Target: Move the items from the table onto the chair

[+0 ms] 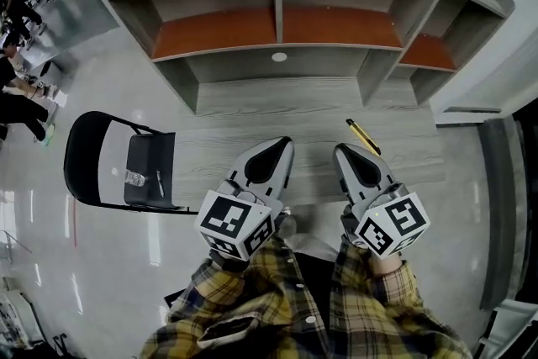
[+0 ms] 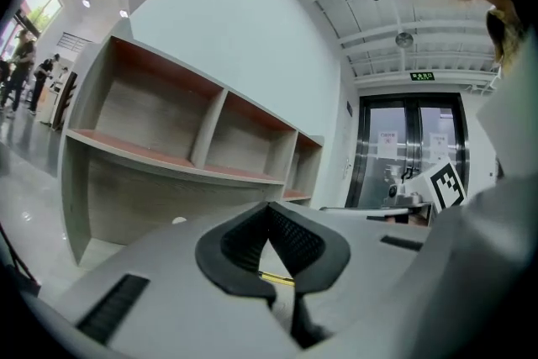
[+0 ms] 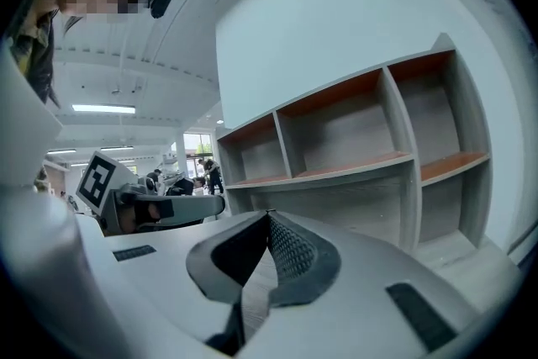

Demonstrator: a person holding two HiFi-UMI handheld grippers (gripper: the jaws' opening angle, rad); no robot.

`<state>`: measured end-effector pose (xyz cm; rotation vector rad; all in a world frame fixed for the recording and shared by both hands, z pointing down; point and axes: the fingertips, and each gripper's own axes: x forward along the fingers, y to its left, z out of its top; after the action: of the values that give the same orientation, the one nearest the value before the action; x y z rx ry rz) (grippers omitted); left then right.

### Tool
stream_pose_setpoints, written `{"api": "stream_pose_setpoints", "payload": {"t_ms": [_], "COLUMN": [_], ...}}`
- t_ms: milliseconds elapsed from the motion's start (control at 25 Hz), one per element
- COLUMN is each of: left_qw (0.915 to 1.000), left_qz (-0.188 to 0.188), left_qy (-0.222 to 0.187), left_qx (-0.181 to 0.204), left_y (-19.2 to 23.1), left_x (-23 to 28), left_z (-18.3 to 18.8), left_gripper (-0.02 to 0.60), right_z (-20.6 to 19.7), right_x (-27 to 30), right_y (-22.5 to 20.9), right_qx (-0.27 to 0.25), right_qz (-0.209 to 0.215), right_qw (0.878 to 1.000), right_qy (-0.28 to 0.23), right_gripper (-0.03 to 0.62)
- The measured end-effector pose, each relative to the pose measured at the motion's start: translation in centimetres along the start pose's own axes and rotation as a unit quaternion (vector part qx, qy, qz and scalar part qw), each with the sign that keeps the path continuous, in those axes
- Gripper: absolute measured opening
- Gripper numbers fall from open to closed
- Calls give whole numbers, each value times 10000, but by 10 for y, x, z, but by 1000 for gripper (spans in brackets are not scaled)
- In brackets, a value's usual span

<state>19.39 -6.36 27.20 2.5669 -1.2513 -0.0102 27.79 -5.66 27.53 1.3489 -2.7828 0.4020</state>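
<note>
A yellow-and-black utility knife lies on the grey wooden table, just beyond my right gripper. That gripper is shut and holds nothing. My left gripper is beside it over the table's front part, also shut and empty. In the left gripper view a sliver of the yellow knife shows through the gap below the shut left gripper. The black folding chair stands left of the table; on its seat lie a small clear item and a thin pen-like item. The right gripper faces the shelves.
A shelf unit with orange-brown boards rises from the back of the table. Glossy floor lies around the chair. People sit and stand at the far left. A glass door is off to the right.
</note>
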Motion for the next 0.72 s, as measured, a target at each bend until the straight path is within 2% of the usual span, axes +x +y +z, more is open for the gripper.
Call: {"api": "stream_pose_setpoints", "payload": {"t_ms": [280,720], "left_qw": [9997,9994], "left_qz": [-160,-145], "left_qy": [126,217], "left_qx": [160,219], "left_y": [-29,-39], "left_x": [1,-2], "left_z": [-5,-11], "left_gripper": [3,3], "right_z": [1,-1], "right_x": [-28,-35], "right_y": [-5,0], "right_qx": [19,15], "right_qz": [-172,-127], "right_qw": [9998,9998], "right_qy": [-109,-128], "right_gripper": [15,15]}}
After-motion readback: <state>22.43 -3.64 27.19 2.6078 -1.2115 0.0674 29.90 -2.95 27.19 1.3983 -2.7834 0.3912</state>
